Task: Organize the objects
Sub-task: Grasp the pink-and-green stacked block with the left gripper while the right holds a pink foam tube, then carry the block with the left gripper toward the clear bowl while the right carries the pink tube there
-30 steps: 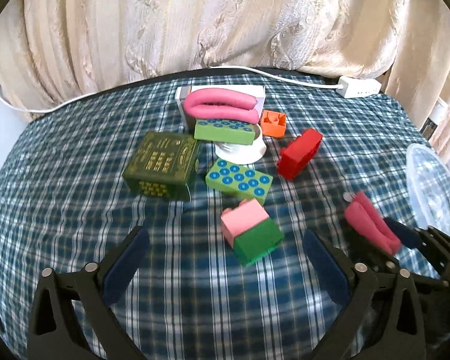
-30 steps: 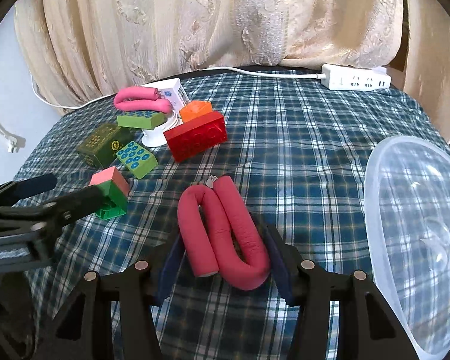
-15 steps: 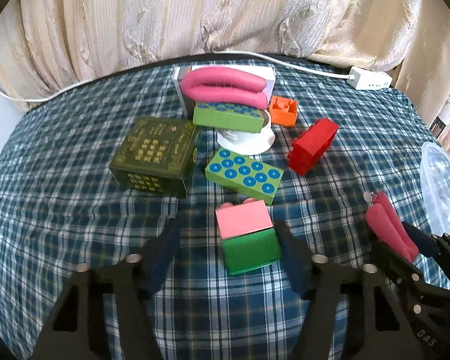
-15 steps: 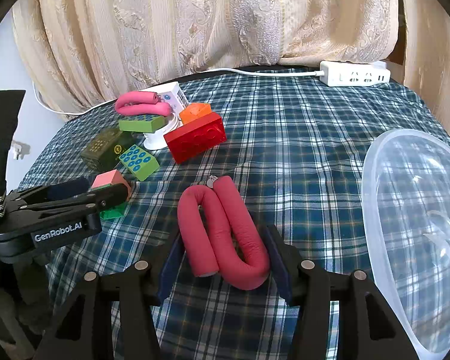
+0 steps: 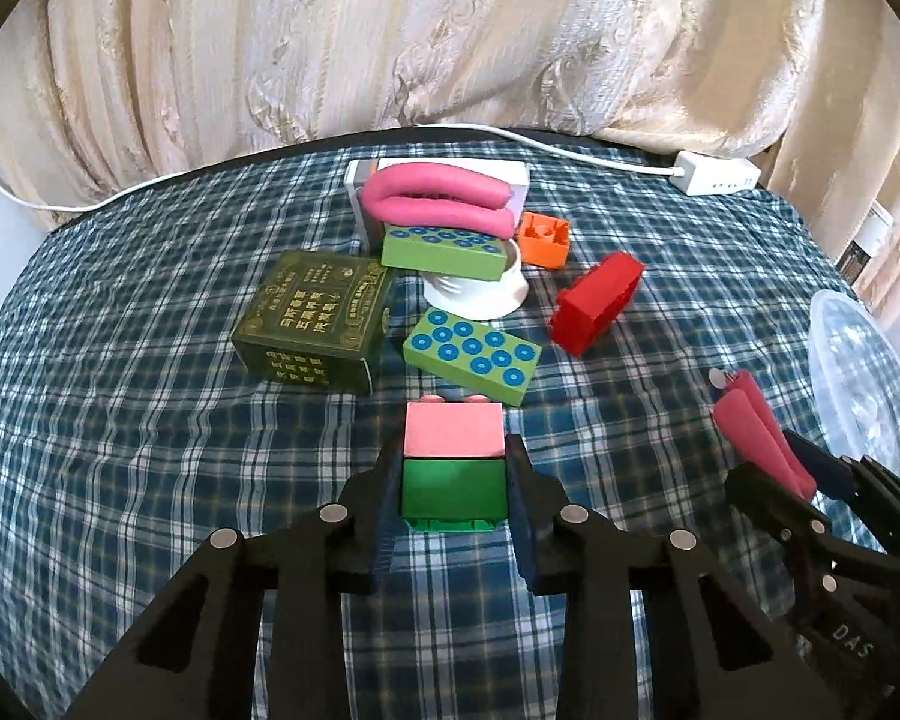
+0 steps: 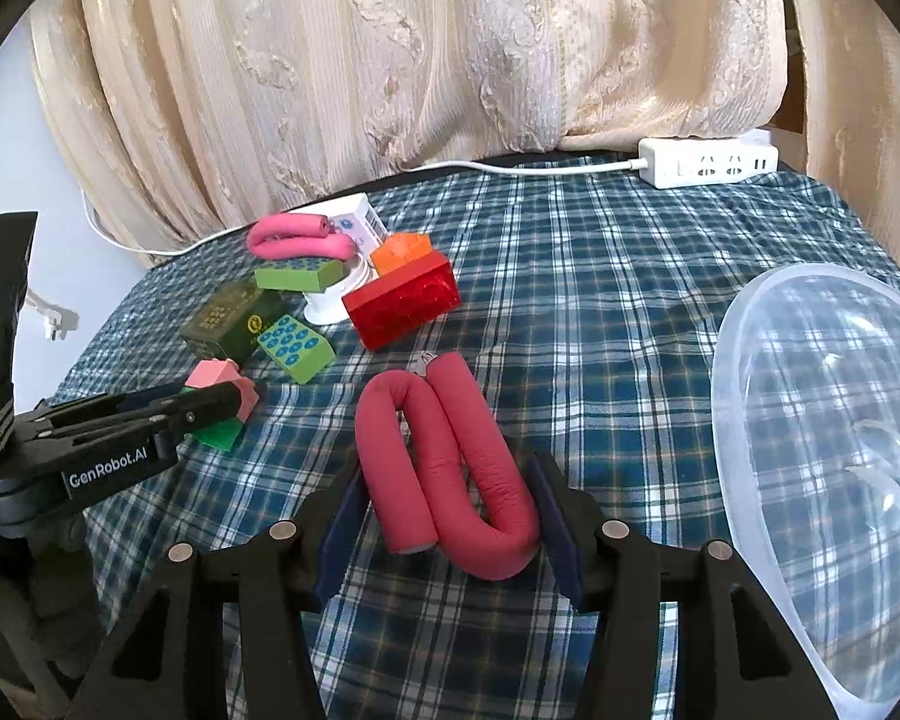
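Note:
My left gripper [image 5: 453, 483] is shut on a pink-and-green block [image 5: 453, 471] on the checked tablecloth; the block also shows in the right wrist view [image 6: 222, 396]. My right gripper [image 6: 447, 516] is shut on a folded dark-pink foam roller [image 6: 450, 450], which also shows in the left wrist view [image 5: 756, 438]. A clear plastic bowl [image 6: 822, 450] sits to the right of the right gripper.
A cluster lies at the back: a dark green box [image 5: 315, 324], two green blocks with blue dots [image 5: 471, 354], a white cup [image 5: 480, 294], a second pink roller [image 5: 441, 207], an orange block [image 5: 545, 239], a red block [image 5: 597, 303]. A white power strip [image 6: 711, 163] lies at the far edge.
My left gripper moved forward to the pink-and-green block and closed on it. The right gripper kept its hold on the roller and stayed nearly in place.

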The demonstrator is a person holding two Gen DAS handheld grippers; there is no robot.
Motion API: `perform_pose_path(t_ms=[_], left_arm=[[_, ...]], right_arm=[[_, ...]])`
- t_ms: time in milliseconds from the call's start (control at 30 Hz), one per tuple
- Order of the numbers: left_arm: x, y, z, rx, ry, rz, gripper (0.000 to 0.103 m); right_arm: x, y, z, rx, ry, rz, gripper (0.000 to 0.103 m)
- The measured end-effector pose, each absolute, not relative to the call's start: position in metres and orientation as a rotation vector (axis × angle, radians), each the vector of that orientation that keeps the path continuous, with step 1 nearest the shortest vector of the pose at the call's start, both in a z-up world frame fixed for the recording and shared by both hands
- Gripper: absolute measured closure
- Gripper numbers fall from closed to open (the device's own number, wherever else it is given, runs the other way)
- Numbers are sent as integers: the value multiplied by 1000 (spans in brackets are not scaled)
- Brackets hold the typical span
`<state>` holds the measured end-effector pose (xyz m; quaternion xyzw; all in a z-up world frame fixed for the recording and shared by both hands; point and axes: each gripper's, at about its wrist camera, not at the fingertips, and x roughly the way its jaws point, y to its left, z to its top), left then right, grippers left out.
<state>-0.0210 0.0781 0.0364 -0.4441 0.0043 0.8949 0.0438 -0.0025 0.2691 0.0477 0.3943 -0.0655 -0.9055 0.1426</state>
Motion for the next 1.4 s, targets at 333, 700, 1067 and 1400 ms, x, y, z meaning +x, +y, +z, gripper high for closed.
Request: perform_pose_path(t_ms=[333,700,1067,1400], left_arm=[[-9,99,50,-1312,68,2725,70],[-5,146,61,-1255,158,2645,71],[-3,209,71,-1189,230,2518,71],[-6,268,79,-1117,293,2425,70]], right_arm=[[10,288,66,1057,-256,-2672,47],[35,358,92,994,-344,-2906,47],[54,425,92,993,-436,-3071,47],[63,452,87,1007,-473,-3132,46]])
